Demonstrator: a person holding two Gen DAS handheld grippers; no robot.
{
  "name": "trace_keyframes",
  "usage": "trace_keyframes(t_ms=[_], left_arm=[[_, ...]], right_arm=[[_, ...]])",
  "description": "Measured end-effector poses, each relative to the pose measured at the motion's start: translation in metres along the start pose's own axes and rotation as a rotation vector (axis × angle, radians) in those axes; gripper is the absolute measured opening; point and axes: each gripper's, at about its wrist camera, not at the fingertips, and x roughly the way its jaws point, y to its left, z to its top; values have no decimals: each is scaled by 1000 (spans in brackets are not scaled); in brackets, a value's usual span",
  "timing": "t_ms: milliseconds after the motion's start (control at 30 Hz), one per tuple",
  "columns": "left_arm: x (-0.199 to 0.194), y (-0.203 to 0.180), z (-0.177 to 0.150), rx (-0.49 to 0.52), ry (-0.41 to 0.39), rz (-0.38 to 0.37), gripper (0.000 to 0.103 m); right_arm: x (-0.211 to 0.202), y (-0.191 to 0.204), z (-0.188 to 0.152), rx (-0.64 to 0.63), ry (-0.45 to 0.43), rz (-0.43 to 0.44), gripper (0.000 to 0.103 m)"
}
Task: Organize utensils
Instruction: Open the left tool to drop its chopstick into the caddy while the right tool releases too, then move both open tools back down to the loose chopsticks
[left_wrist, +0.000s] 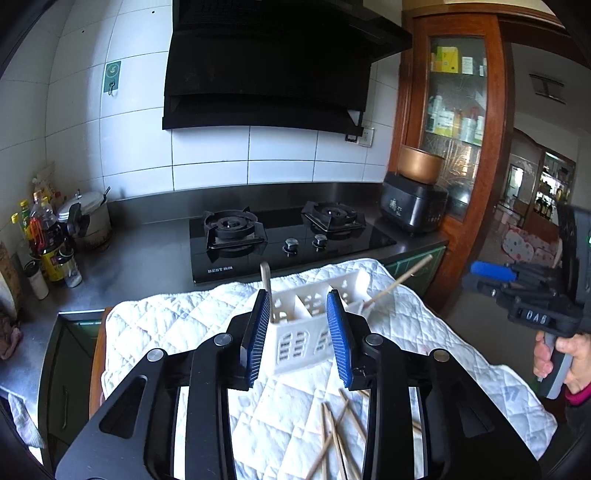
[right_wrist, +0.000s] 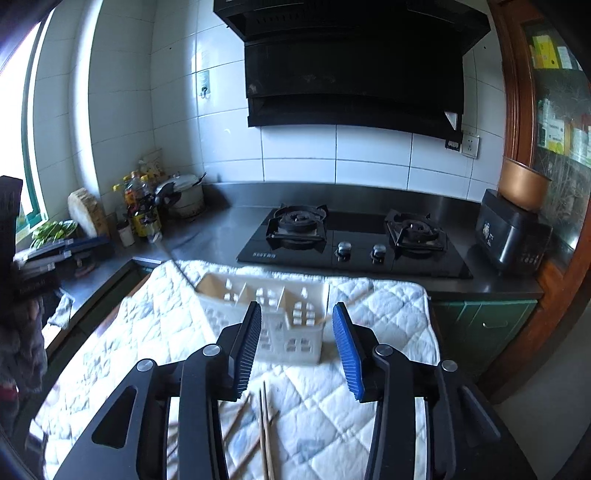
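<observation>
White caddy between gripper pads

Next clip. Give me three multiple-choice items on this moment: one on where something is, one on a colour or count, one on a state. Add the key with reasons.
1. Where do the loose chopsticks lie?
A. on the stove
B. on the white quilted cloth, nearer the camera than the holder
C. in the copper pot

2. What colour are the pads on the gripper fingers?
A. red
B. green
C. blue

3. How does the left gripper stand?
A. open, nothing between its fingers
B. shut on a chopstick
C. shut on the holder

Key: 1 B, the sticks lie scattered on the cloth in front of the white utensil holder. 2 C, both views show ribbed blue pads. 3 A, the fingers stand apart with only the holder seen beyond the gap.
</observation>
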Motion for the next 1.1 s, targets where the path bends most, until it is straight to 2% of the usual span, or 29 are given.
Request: trace_keyframes(t_ms=[167, 300, 467, 633, 800, 933, 1100], left_arm=[[-25, -4, -40, 6, -1, -11, 35], [-32, -9, -80, 23, 33, -11, 35], [-26, -7, -127, 4, 111, -12, 35], [-19, 3, -161, -38, 173, -1, 35], [-16, 10, -186, -34, 221, 30, 35], [-16, 14, -198, -22, 247, 43, 35], [-15, 18, -209, -3, 281, 55, 35]], right_arm=[[-6, 4, -68, 1, 79, 14, 40], [1, 3, -123, 22, 162, 24, 40], [18, 7, -170, 19, 255, 33, 31], [36, 11, -190, 1, 301, 48, 25], [49, 15, -195, -15, 324, 64, 20], [57, 17, -195, -30, 342, 64, 13], [63, 19, -196, -34, 351, 75, 13]])
